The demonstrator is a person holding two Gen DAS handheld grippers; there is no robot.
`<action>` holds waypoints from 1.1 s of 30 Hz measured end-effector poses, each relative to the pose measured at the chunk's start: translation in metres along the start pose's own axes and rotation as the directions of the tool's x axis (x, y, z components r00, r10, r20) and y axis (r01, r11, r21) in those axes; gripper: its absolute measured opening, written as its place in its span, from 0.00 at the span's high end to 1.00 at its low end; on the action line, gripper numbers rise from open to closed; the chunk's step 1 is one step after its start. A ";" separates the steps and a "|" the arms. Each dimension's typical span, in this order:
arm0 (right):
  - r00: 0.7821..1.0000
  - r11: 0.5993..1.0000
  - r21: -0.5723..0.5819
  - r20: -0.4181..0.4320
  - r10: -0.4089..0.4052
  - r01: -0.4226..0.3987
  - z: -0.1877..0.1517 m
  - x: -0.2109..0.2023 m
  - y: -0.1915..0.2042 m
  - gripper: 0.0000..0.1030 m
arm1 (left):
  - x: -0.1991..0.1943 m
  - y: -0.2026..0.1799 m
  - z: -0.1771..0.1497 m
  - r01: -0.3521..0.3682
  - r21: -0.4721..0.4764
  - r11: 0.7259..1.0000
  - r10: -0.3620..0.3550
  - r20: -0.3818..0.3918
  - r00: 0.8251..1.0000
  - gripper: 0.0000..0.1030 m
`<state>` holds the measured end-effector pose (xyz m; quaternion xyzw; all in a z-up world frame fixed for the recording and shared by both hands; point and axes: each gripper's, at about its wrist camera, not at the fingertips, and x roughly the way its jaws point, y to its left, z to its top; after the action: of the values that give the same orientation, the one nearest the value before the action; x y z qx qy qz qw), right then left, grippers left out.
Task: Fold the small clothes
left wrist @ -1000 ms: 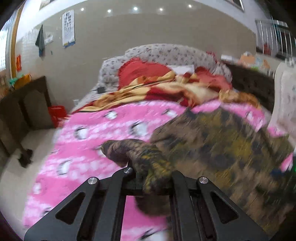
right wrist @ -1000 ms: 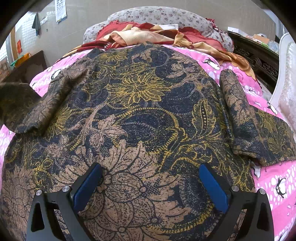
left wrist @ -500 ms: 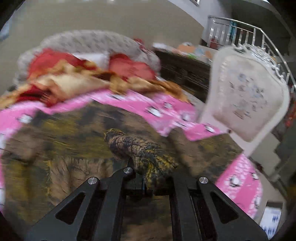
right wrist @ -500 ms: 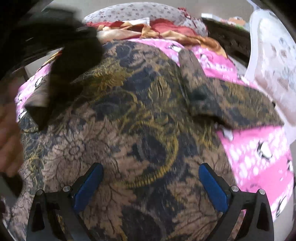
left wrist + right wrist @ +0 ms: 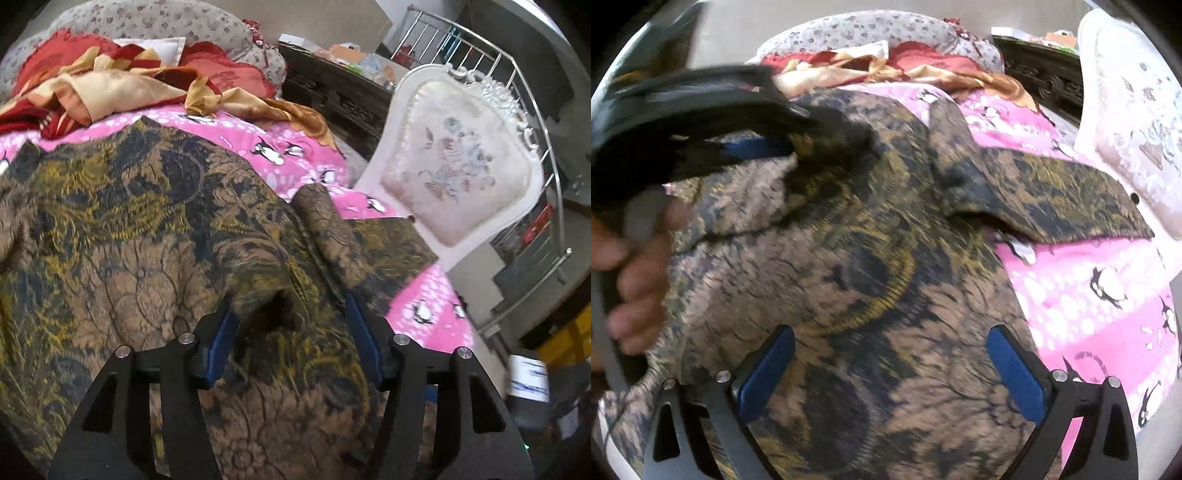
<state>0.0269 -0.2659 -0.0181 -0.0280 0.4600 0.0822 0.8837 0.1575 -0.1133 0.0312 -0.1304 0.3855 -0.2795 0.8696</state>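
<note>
A brown shirt (image 5: 155,236) with a dark blue and yellow flower pattern lies spread over the pink penguin-print bedspread (image 5: 306,155) of the bed, filling most of both wrist views. One sleeve (image 5: 354,236) is folded inward on top of the body at about two o'clock from the garment's middle in the left wrist view; its cuff end runs out toward the bed's edge.

The left gripper (image 5: 291,332) stands over a raised, loose fold of the shirt's cloth. Its jaws are opening, the blue pads (image 5: 221,343) apart on either side of that bunch, and they do not squeeze it. In the right wrist view this gripper comes in from ten o'clock, with the person's hand (image 5: 635,273) on its handle at nine o'clock.

The right gripper (image 5: 890,373) hangs above the shirt's lower part with its jaws spread wide and only flat cloth beneath them.

At twelve o'clock, beyond the shirt, a red and gold blanket (image 5: 122,85) lies crumpled against a flowered pillow (image 5: 155,22). At two o'clock, just beside the bed, stands a white upholstered chair (image 5: 465,166), with a metal railing (image 5: 480,48) behind it.
</note>
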 end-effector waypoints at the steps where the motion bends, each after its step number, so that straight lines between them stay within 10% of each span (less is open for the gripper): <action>1: 1.000 1.000 0.011 0.000 0.011 -0.011 0.000 0.003 -0.006 0.00 | -0.003 0.000 -0.003 0.004 -0.003 1.000 -0.004 -0.002 1.000 0.44; 8: 0.993 0.999 0.005 0.106 0.051 -0.052 0.009 -0.031 -0.014 0.00 | -0.059 0.033 -0.037 -0.153 -0.040 0.987 0.155 0.043 0.987 0.44; 11: 0.964 0.989 -0.039 0.219 0.148 -0.143 0.025 -0.055 -0.013 0.00 | -0.081 0.068 -0.046 -0.334 -0.130 0.933 0.347 0.094 0.933 0.44; 15: 0.875 0.931 -0.171 0.321 0.363 -0.323 0.063 -0.061 0.005 0.06 | -0.091 0.116 -0.062 -0.498 -0.307 0.811 0.540 0.067 0.839 0.44; 18: 0.847 0.862 -0.184 0.173 0.502 -0.473 0.095 -0.017 0.026 0.40 | -0.097 0.140 -0.084 -0.427 -0.406 0.808 0.503 0.097 0.859 0.44; 20: 0.829 0.829 -0.160 0.087 0.553 -0.536 0.107 0.015 0.037 0.42 | -0.104 0.142 -0.088 -0.413 -0.430 0.803 0.504 0.119 0.856 0.44; 23: 0.914 0.893 -0.213 0.003 0.407 -0.397 0.117 0.058 0.040 0.42 | -0.105 0.144 -0.089 -0.411 -0.438 0.800 0.502 0.112 0.857 0.44; 27: 0.952 0.955 -0.142 0.129 0.277 -0.259 0.141 0.067 -0.012 0.43 | -0.106 0.148 -0.090 -0.407 -0.450 0.795 0.503 0.113 0.857 0.44; 33: 0.900 0.924 0.000 0.226 0.373 -0.383 0.145 0.038 -0.065 0.43 | -0.102 0.147 -0.087 -0.415 -0.445 0.794 0.507 0.108 0.855 0.44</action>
<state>0.1762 -0.3073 0.0324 0.0908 0.3568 0.2442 0.8971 0.0937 0.0644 -0.0304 -0.2396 0.3558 0.0449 0.9022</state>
